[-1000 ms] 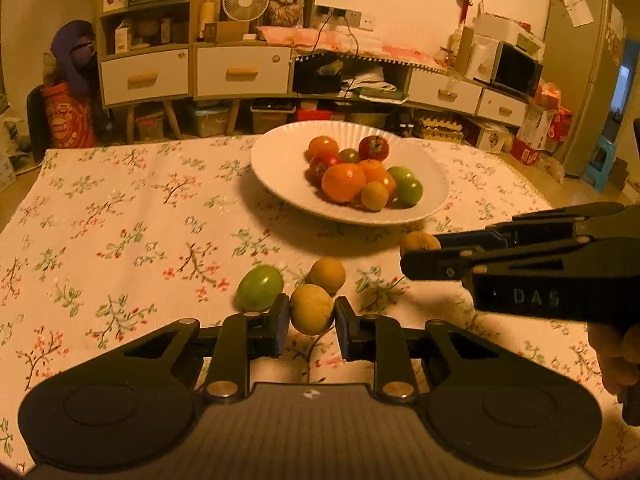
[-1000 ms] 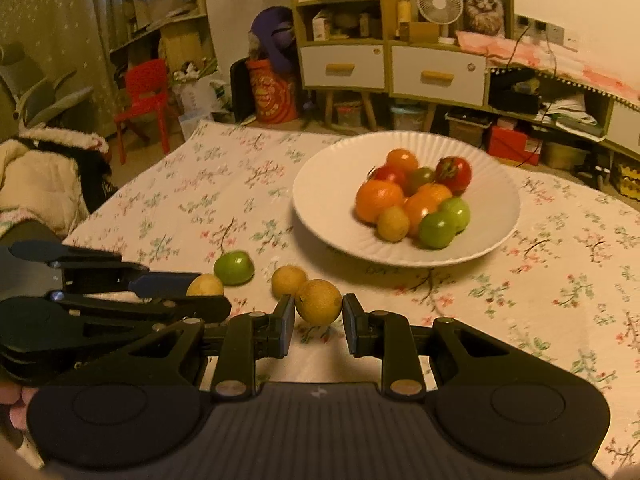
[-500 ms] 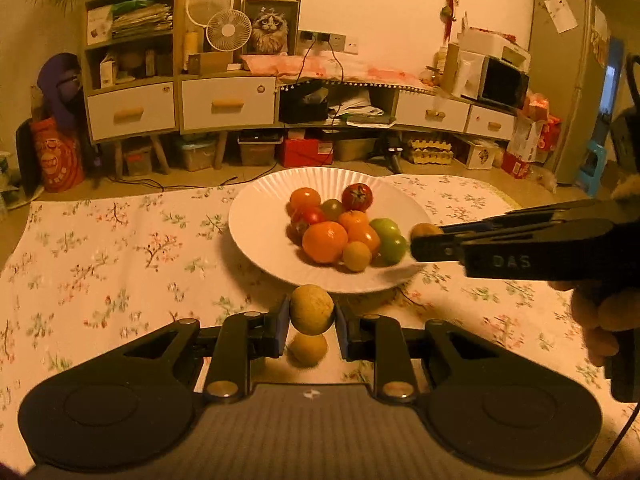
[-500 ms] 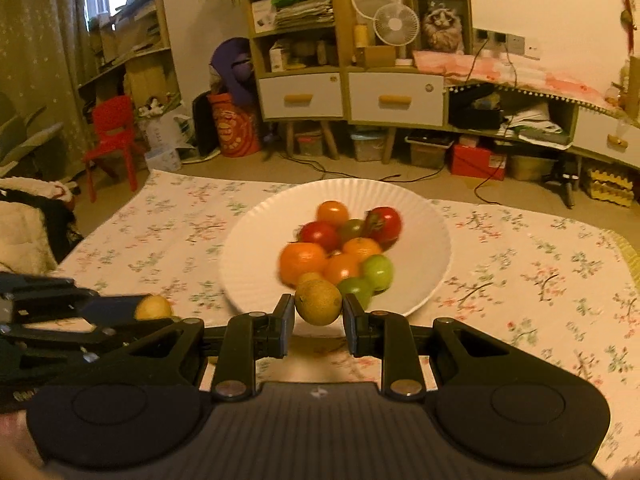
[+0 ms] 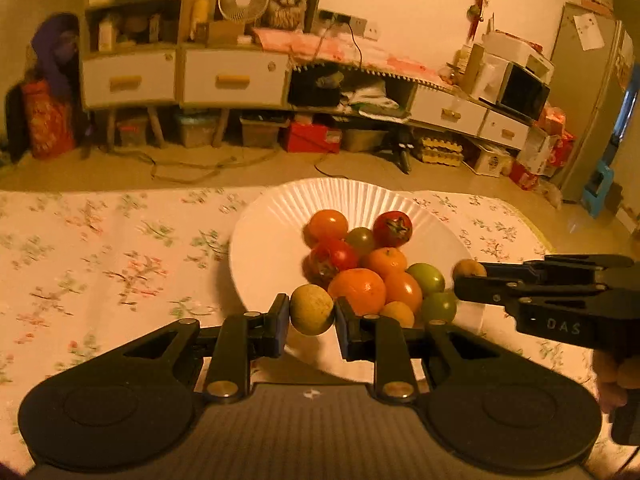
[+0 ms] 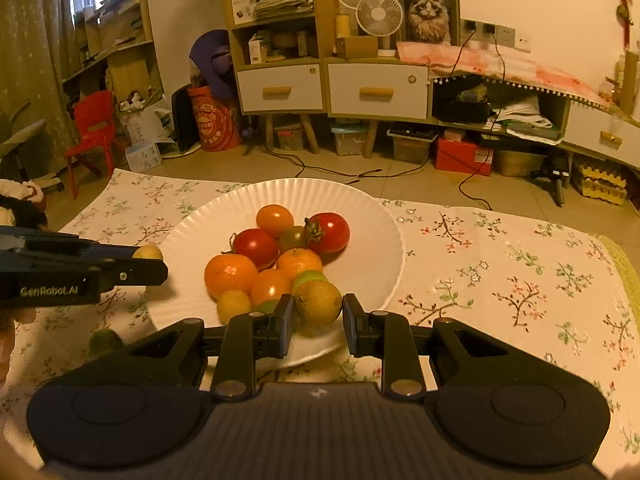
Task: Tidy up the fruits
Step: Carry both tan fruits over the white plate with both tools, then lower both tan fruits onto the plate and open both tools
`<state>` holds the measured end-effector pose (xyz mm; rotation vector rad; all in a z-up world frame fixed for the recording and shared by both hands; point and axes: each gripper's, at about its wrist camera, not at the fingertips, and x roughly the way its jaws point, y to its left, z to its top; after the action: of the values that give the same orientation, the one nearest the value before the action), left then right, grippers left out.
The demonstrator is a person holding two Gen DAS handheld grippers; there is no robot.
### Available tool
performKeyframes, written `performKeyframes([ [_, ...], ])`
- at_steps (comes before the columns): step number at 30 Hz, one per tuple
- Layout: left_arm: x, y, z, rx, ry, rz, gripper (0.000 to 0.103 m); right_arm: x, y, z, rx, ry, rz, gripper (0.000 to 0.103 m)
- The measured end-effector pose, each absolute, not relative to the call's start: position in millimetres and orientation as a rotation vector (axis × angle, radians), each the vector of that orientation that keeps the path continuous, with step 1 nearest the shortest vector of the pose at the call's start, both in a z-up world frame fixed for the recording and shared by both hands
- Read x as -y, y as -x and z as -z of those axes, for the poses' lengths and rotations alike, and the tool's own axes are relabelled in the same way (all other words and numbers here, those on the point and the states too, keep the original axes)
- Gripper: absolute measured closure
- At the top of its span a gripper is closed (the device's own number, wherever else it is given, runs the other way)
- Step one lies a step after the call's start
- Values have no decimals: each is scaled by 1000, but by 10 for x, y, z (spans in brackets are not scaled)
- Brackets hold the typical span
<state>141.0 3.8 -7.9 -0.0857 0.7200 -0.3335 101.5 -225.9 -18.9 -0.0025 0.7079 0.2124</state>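
Left wrist view: left gripper [image 5: 311, 314] at lower centre, clamped on a pale round fruit [image 5: 311, 309], held over the near rim of the white plate [image 5: 264, 248]. Right gripper [image 5: 464, 276] in from the right edge, seen side-on, closed on a brown fruit [image 5: 469, 268] at its tip, over the plate's right rim. Fingers [image 5: 614, 376] of a hand at lower right. Fridge and microwave at upper right, seen only here.

Right wrist view: right gripper [image 6: 319, 312] at lower centre, pinching the brown fruit [image 6: 318, 301], rough-skinned with a small stem nub at its upper left, over the plate's [image 6: 372, 216] near edge. Left gripper [image 6: 154, 262] in from the left edge, side-on, the pale fruit [image 6: 148, 252] peeping above its tip, just beside the plate's left rim. Shown only here: a dull green fruit [image 6: 105, 341] on the surface at lower left, off the plate; a red chair and window at upper left.

Both grippers narrow, pads pressed on either side of their fruit. Both fruits near round, no clear long axis.

On the plate, in both views: a heap [image 6: 276, 256] of red tomatoes, oranges and green fruits, touching one another. Floral cloth [image 6: 500, 264] over the surface.
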Motion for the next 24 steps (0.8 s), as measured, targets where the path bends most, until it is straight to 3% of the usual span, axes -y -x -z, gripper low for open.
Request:
performKeyframes([
  [24,-170,-1819,184,-809,264,345,90,2496,-1287,275,-700,-104,-223,79],
])
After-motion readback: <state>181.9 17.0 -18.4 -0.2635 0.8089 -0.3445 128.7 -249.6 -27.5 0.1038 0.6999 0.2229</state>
